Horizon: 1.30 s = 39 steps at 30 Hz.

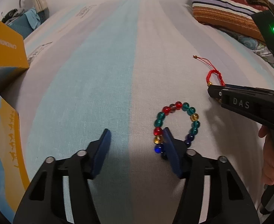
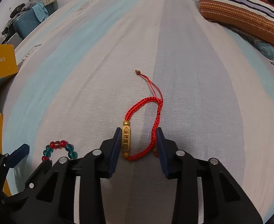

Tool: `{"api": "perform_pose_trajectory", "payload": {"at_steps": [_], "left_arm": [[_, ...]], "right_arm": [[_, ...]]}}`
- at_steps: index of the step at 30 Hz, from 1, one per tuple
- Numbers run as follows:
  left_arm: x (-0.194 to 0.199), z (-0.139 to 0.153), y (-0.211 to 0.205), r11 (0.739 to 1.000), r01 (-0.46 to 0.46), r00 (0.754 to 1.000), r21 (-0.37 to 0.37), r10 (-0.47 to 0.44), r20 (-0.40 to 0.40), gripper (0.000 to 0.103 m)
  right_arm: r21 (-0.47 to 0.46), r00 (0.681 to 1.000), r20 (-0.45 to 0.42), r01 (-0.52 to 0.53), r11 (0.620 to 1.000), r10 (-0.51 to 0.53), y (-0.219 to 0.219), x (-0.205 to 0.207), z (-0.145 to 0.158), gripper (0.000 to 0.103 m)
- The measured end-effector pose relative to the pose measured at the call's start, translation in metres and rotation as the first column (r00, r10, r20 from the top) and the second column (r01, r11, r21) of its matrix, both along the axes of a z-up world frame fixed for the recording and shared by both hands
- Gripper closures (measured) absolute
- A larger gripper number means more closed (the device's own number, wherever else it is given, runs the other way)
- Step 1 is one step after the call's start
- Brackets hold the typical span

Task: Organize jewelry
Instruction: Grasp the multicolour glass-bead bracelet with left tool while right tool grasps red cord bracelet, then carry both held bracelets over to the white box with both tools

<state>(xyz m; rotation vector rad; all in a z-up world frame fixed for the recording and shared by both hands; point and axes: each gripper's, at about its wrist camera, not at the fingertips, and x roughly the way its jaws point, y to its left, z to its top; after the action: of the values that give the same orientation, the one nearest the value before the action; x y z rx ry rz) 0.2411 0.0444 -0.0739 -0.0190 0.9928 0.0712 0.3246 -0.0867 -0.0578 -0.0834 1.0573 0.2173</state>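
A bracelet of red, teal, amber and blue glass beads [image 1: 193, 116] lies on the striped sheet [image 1: 103, 74]. My left gripper [image 1: 136, 136] stands open over its left side: the right finger [image 1: 169, 145] rests inside the ring, the left finger is well clear, and the ring's left beads lie between them. A red braided cord bracelet [image 2: 148, 101] with a gold charm [image 2: 126, 141] lies between the fingers of my right gripper [image 2: 138, 133]. One pad is at the charm, the other at the cord, and the loop is not squeezed flat. The left wrist view shows the right gripper [image 1: 216, 93] from the side.
A yellow and blue cardboard box [image 1: 4, 56] stands at the left edge of the bed. A striped folded blanket [image 1: 224, 7] lies at the back right. A blue suitcase [image 2: 25, 24] with clutter is beyond the bed's far left corner. A hand [image 1: 273, 158] holds the right gripper's handle.
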Motion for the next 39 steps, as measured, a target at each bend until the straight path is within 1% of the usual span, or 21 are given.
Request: {"api": "perform_pose_trajectory", "payload": {"at_steps": [1, 2, 4, 6, 9, 10, 11, 14, 21, 28, 39], "left_arm": [[0.0, 0.0, -0.001, 1.0, 0.003, 1.0, -0.002, -0.003, -0.001, 0.057], [-0.001, 0.001, -0.002, 1.0, 0.006, 1.0, -0.004, -0.006, -0.002, 0.059], [-0.001, 0.001, -0.002, 1.0, 0.01, 1.0, -0.007, -0.01, -0.005, 0.069], [-0.002, 0.002, -0.003, 1.0, 0.011, 1.0, -0.005, -0.011, -0.008, 0.075], [-0.003, 0.002, -0.004, 1.0, 0.01, 1.0, 0.002, -0.01, -0.013, 0.082], [-0.003, 0.003, -0.004, 1.0, 0.012, 1.0, 0.003, -0.012, -0.014, 0.089], [-0.004, 0.003, -0.004, 1.0, 0.012, 1.0, 0.003, -0.012, -0.016, 0.094], [-0.006, 0.006, -0.003, 1.0, 0.007, 1.0, -0.015, -0.008, -0.003, 0.094], [-0.012, 0.015, -0.003, 1.0, 0.001, 1.0, -0.029, -0.001, 0.013, 0.094], [-0.019, 0.025, -0.003, 0.999, -0.006, 1.0, -0.034, 0.007, 0.023, 0.094], [-0.034, 0.05, 0.001, 0.999, -0.018, 0.998, -0.033, 0.02, 0.057, 0.094]], "right_arm": [[-0.002, 1.0, 0.0, -0.002, 1.0, 0.002, 0.0, -0.001, 0.001, 0.073], [-0.002, 1.0, -0.001, -0.003, 1.0, 0.003, 0.0, 0.0, 0.001, 0.074], [-0.004, 1.0, -0.001, -0.005, 1.0, 0.005, 0.001, -0.001, 0.002, 0.078], [-0.002, 1.0, -0.003, -0.006, 1.0, 0.006, 0.0, -0.001, 0.001, 0.08], [0.007, 1.0, -0.007, -0.004, 1.0, 0.004, -0.004, 0.0, 0.002, 0.084], [0.013, 1.0, -0.01, -0.003, 1.0, 0.003, -0.004, 0.0, 0.002, 0.091], [0.017, 1.0, -0.014, -0.002, 1.0, 0.002, -0.005, -0.001, 0.002, 0.093], [0.032, 1.0, -0.02, 0.005, 0.999, -0.004, -0.006, -0.002, 0.003, 0.094], [0.058, 1.0, -0.009, 0.008, 0.998, -0.008, -0.008, -0.009, 0.01, 0.094], [0.036, 1.0, 0.019, -0.003, 0.999, 0.002, -0.009, -0.021, 0.019, 0.094], [0.021, 0.998, 0.058, 0.01, 1.0, -0.011, -0.009, -0.04, 0.036, 0.094]]}}
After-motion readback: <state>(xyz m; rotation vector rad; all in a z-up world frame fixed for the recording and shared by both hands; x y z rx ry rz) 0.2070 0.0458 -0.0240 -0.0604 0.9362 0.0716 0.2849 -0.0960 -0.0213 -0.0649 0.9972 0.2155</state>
